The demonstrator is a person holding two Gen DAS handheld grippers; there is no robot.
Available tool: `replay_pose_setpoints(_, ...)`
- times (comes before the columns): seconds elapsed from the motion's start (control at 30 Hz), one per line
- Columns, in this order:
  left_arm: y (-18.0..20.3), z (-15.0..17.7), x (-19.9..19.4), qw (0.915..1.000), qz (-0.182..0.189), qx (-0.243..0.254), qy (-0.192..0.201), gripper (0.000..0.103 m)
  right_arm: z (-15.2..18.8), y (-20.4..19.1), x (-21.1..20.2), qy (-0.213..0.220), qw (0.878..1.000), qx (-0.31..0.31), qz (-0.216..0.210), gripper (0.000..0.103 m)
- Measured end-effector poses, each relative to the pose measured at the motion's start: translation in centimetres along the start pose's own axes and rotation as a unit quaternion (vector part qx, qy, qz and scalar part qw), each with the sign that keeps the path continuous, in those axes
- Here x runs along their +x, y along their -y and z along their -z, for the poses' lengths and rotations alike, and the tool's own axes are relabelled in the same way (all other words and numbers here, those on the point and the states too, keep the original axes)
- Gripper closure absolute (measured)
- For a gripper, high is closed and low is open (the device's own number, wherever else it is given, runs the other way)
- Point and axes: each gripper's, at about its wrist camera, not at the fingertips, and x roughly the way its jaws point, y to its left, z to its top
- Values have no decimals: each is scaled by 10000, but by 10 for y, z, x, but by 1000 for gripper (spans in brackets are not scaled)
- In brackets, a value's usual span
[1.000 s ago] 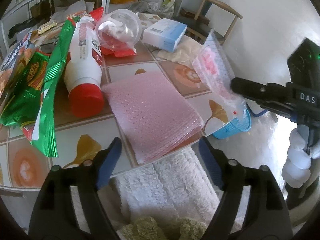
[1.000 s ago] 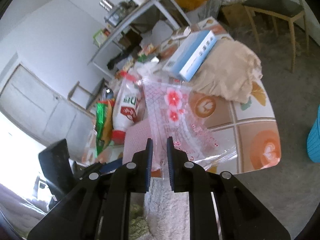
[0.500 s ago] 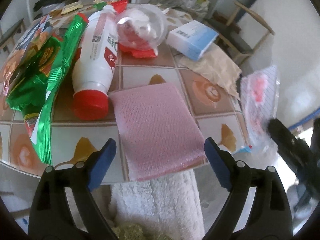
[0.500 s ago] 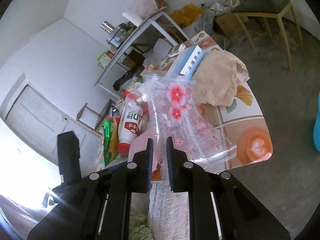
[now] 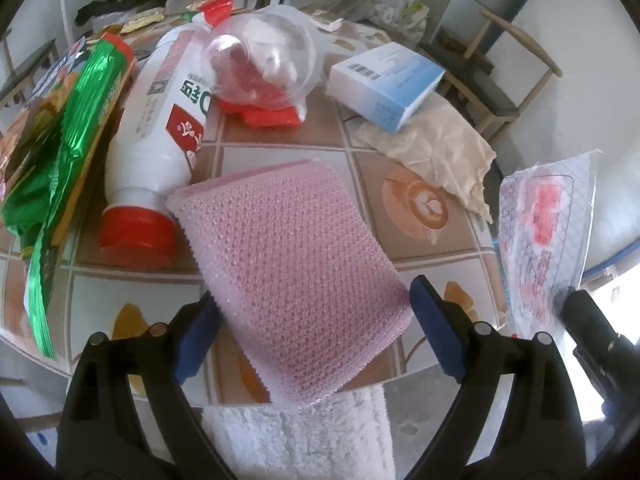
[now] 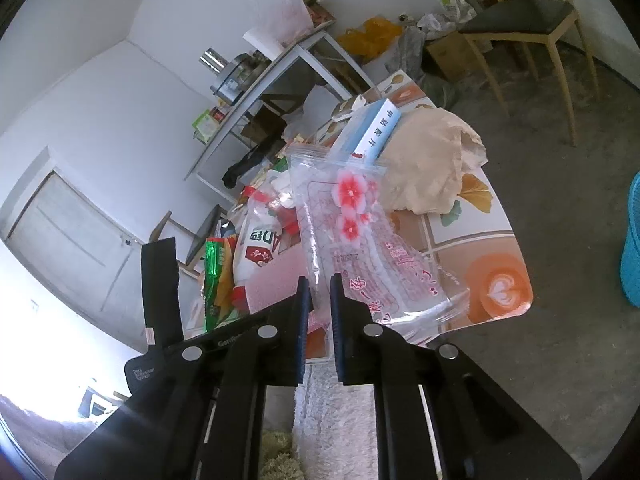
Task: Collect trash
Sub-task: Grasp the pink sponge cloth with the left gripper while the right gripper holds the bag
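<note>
Overhanging table edge [image 5: 436, 364]: pink pad [image 5: 292, 260] (left gripper [image 5: 314, 320] agape).

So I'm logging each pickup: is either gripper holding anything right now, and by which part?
The right gripper pinches the clear flower-print plastic bag by its lower edge. The left gripper is open around the pink cloth, holding nothing.

Pink dimpled cloth [image 5: 292, 256]; white bottle [image 5: 160, 136] with red cap [image 5: 136, 236]; green foil wrapper [image 5: 64, 168]; blue-and-white box [image 5: 386, 80]; beige paper [image 5: 436, 152]; clear bag [image 6: 360, 248] with red-pink flowers; table [image 5: 416, 208] tiled in brown, white and orange latte motifs; turquoise basket [image 6: 632, 248].
</note>
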Motion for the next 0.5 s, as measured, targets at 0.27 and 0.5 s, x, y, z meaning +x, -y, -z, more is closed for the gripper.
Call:
replay_pose_setpoints(0.27, -8, 8, -9, 9994, 266, -10, 214, 36, -2, -2, -4, 38, 10000, -17, 34, 95)
replay_pose_setpoints(0.5, -16, 13, -24, 9976, 547, -18, 417, 54, -8, -6, -4, 74, 10000, -32, -17, 95)
